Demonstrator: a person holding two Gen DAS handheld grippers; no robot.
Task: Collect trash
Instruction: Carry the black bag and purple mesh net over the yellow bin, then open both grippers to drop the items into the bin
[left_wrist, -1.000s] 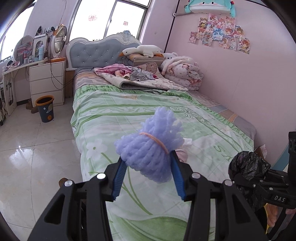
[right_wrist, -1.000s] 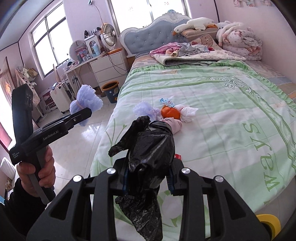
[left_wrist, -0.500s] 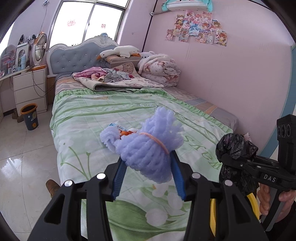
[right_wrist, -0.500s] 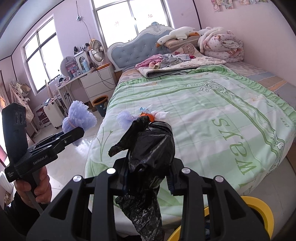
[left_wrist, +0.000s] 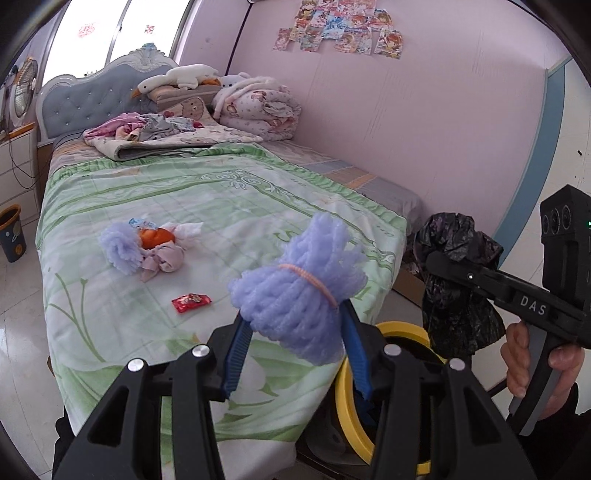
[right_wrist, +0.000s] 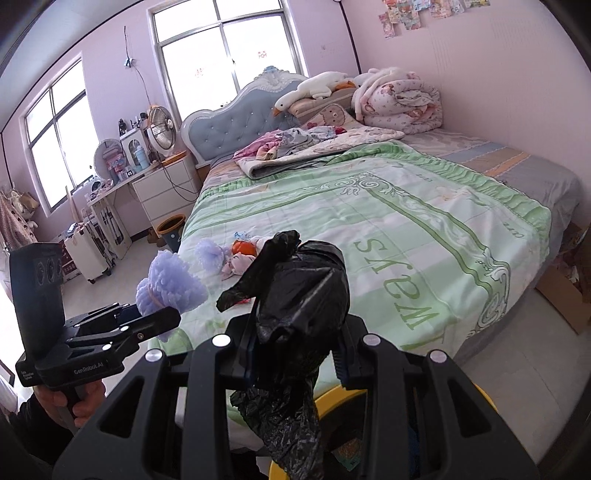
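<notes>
My left gripper is shut on a lilac foam-net bundle tied with a pink band; it also shows in the right wrist view. My right gripper is shut on a crumpled black plastic bag, also visible in the left wrist view. Both are held above a yellow-rimmed bin at the foot of the bed, seen too in the right wrist view. On the green bedspread lie a second lilac foam net, an orange peel with tissues and a red wrapper.
Folded blankets and a plush goose lie at the headboard. A small dark waste basket stands on the tiled floor left of the bed. A cardboard box sits by the pink wall. A white dresser stands beside the bed.
Both grippers have swung right toward the foot of the bed with their loads. The yellow-rimmed bin has come into view beneath them.
</notes>
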